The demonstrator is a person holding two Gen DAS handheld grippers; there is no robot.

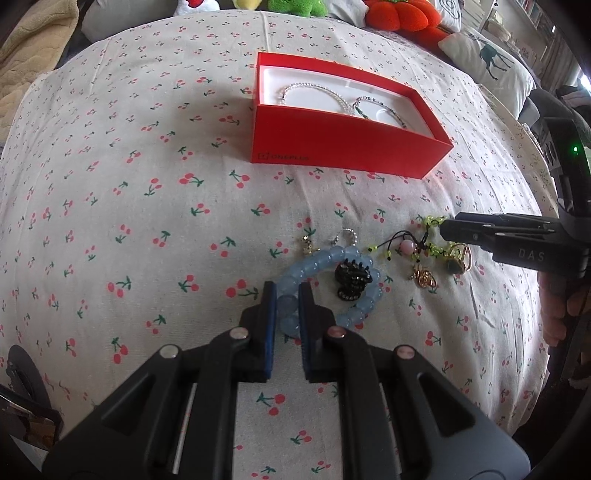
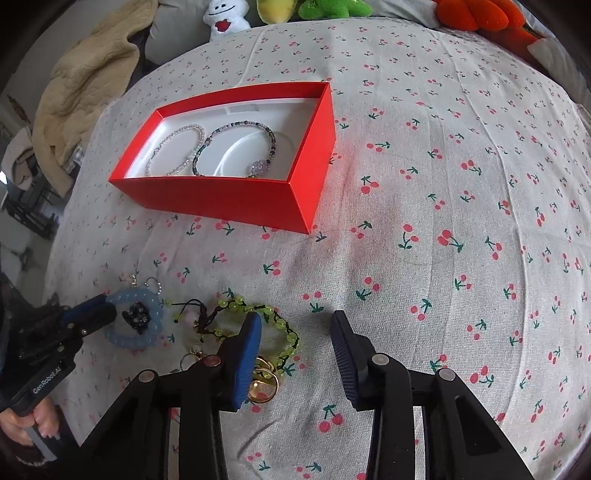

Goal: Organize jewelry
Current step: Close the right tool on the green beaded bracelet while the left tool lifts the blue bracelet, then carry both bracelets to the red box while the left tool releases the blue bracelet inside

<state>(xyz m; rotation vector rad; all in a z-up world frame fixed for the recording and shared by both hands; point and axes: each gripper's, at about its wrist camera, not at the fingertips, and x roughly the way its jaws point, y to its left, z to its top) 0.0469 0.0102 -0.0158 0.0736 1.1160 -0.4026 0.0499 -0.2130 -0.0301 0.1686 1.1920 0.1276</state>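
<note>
On the cherry-print bedspread, down among the loose pieces: left gripper pressed nearly together, pinching the pale blue bead bracelet at the near side of its ring. Inside that ring of beads, a black hair claw. Just to the right, right gripper spread apart, tips down near the cloth, one pad over the green bead bracelet, part of that strand in the gap but not squeezed. Close beside the same pad, a gold ring. Between the two bracelets, a black cord with a pink bead and small gold charms. Just beyond the blue bracelet, two small earrings. Farther back, well apart from the heap, an open red box with a white liner, holding a clear bead bracelet and a dark bead bracelet side by side. At the far edge of the bed, plush toys and a beige blanket.
</note>
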